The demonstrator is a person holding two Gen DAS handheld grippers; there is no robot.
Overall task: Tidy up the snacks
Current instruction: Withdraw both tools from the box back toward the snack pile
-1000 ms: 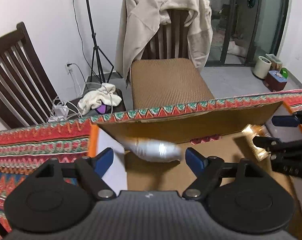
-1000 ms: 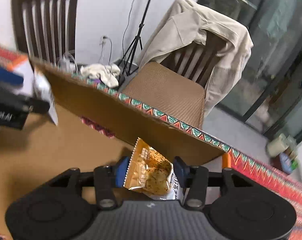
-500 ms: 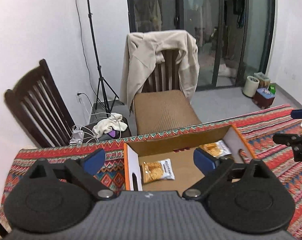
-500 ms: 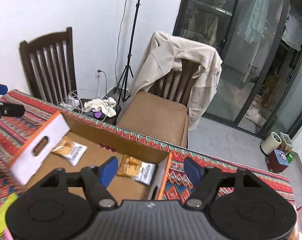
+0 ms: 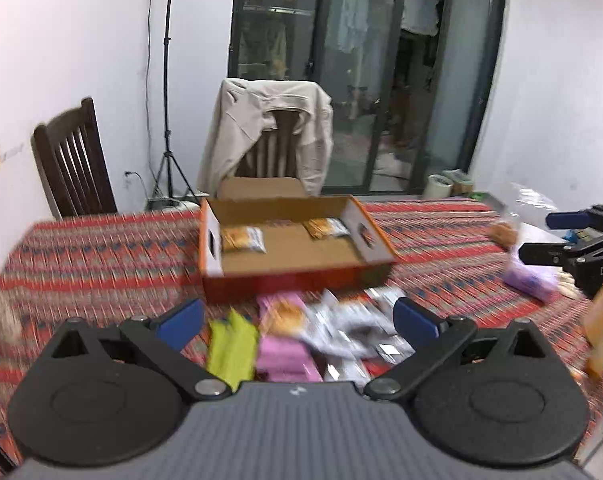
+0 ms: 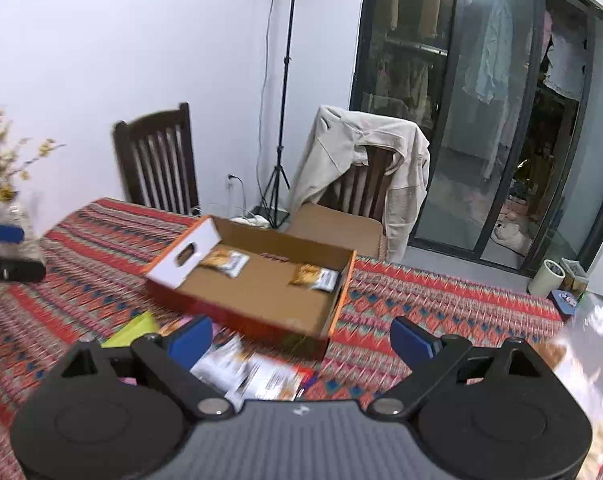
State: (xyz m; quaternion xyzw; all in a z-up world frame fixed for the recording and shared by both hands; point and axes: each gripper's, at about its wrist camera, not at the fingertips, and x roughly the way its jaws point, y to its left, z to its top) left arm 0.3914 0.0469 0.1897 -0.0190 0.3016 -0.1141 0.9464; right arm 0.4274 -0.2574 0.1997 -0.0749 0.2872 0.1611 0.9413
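Since both tools are released and carry nothing, the step in hand looks like choosing the next packet from the loose snack pile (image 5: pixel 313 340) at the lower centre of the left wrist frame. The left tool (image 5: pixel 297 320) hangs over that pile, jaws wide, with a green packet (image 5: pixel 231 346) and a pink packet (image 5: pixel 283 354) lying between its fingers. The right tool (image 6: pixel 301 334) is likewise spread, above white packets (image 6: pixel 247 372) at the lower centre of its frame.

To do this well, I would single out one packet at the pile's edge and close on its sealed end, since the overlapping wrappers are likely to slide or come up in pairs.

The cardboard box (image 5: pixel 293 278) sits mid-frame on the patterned table (image 5: pixel 101 264), open-topped, with two orange snack bags (image 5: pixel 241 239) inside near its far wall. Most of its floor is bare, leaving room to set packets down. Its near wall stands just beyond the pile, so a carried packet must lift over that rim.
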